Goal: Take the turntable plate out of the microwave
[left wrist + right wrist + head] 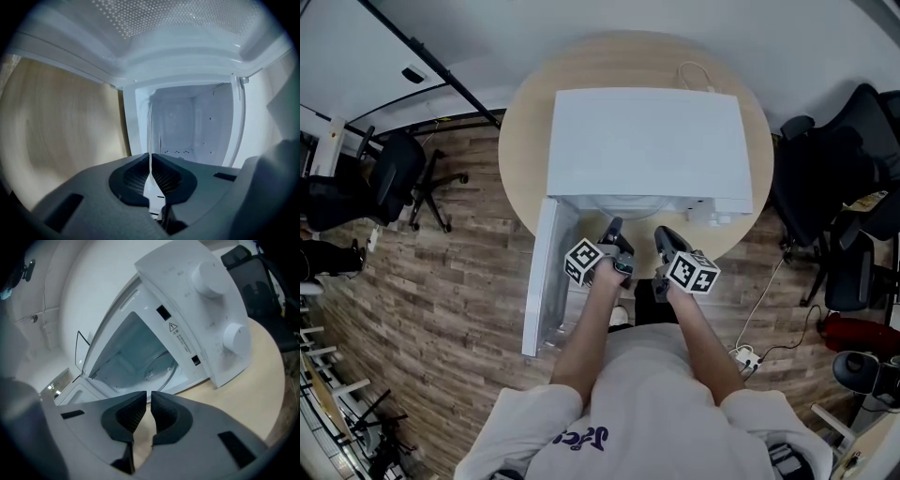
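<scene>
The white microwave stands on a round wooden table with its door swung open to the left. The clear glass turntable plate shows as a pale arc at the mouth of the cavity. In the left gripper view the plate appears edge-on as a thin bright line, and my left gripper is shut on its rim. In the right gripper view the plate lies low in the open cavity. My right gripper is shut on nothing, just in front of the opening. In the head view the left gripper and right gripper sit side by side.
The microwave's control panel with two round knobs is right of the cavity. The table's wooden edge curves close round the microwave. Office chairs stand on the wood floor at both sides, and cables lie on the floor at the right.
</scene>
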